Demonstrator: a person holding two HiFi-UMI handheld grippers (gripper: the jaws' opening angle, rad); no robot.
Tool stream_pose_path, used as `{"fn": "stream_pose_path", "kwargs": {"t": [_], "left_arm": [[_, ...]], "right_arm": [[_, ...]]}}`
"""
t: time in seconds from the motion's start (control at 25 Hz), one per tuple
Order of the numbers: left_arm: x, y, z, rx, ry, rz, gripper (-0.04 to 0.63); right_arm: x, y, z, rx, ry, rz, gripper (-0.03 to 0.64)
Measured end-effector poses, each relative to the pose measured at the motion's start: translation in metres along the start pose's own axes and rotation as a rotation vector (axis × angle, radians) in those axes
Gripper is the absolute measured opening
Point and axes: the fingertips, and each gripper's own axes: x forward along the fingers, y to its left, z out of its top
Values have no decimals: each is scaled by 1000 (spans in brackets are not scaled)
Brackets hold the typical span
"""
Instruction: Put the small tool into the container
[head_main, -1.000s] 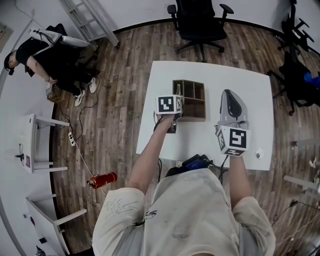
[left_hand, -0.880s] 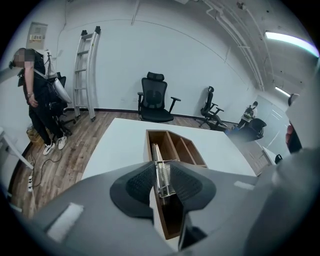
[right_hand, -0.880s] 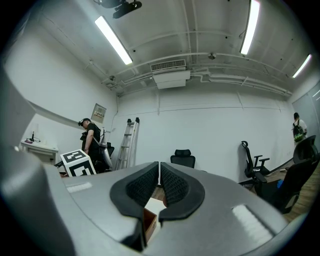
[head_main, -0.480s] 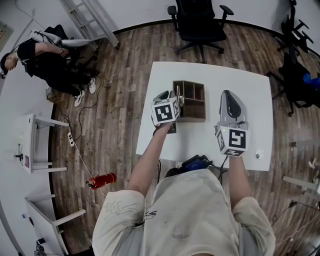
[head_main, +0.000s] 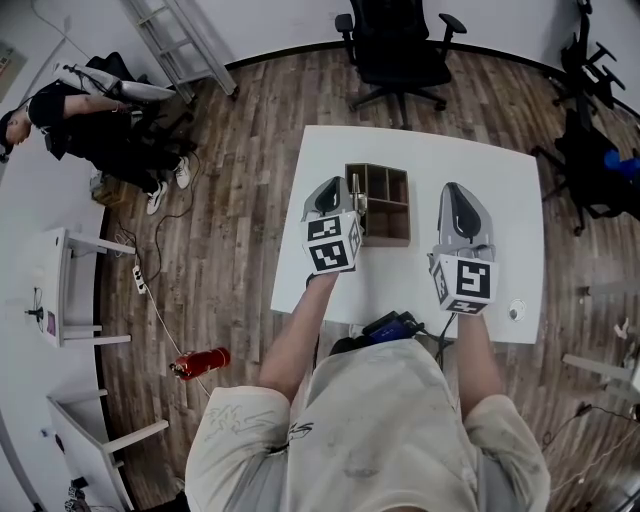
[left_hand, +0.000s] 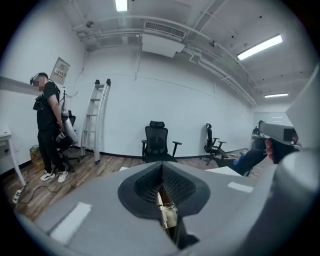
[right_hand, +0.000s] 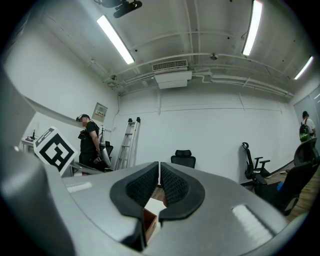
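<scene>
The container (head_main: 378, 200) is a wooden box with several compartments on the white table (head_main: 500, 200). My left gripper (head_main: 333, 186) hovers over the box's left edge, lifted and pointing out into the room. Its jaws are shut (left_hand: 161, 172). Low in the slit below its pads shows a pale strip with a thin metal rod (left_hand: 164, 212); I cannot tell whether that is the small tool or the box below. My right gripper (head_main: 456, 190) hangs to the right of the box, shut (right_hand: 159, 175) and empty, with a corner of the box (right_hand: 149, 220) showing under its pads.
A small round thing (head_main: 516, 311) lies near the table's front right corner. A blue and black object (head_main: 392, 325) sits at the front edge by my body. An office chair (head_main: 400, 45) stands behind the table. A person (head_main: 80, 110), a ladder (head_main: 180, 45) and a red extinguisher (head_main: 205, 360) are off to the left.
My left gripper has lifted from the box's left edge, tipped back so its tip shows, and its marker cube has slid toward me. The right gripper has stayed put.
</scene>
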Motion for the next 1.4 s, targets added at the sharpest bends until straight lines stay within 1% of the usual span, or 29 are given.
{"fn": "stream_pose_path", "kwargs": {"t": [0.2, 0.32, 0.44, 0.52, 0.64, 0.68, 0.84, 1.0, 1.16, 1.24, 1.4], "left_arm": [[-29, -19, 42, 24, -152, -64, 18], [-44, -26, 59, 7, -213, -105, 18], [-56, -34, 77, 2, -272, -125, 18], [-63, -40, 87, 18, -327, -146, 18], [-77, -55, 98, 55, -431, -201, 18], [-83, -58, 101, 74, -455, -200, 18], [-106, -66, 110, 137, -512, -163, 18], [-113, -71, 116, 137, -538, -177, 18], [-119, -67, 112, 157, -577, -169, 18], [-121, -68, 108, 150, -603, -183, 18], [-132, -65, 110, 95, -674, -235, 18]], "right_arm": [[-3, 1, 7, 0, 0, -4, 16], [-3, 5, 7, 0, -4, 2, 17], [0, 4, 8, -1, -4, 5, 17], [2, 4, 6, -1, -7, 8, 17], [3, 4, 3, 5, -14, 14, 17], [2, 4, 3, 5, -13, 14, 17], [-2, 7, 5, -1, -11, 19, 17], [0, 4, 10, 1, -4, 20, 16], [1, 4, 5, 4, 7, 22, 15], [1, 4, 0, 2, 9, 20, 15], [-1, 7, -3, -1, 11, 23, 15]]}}
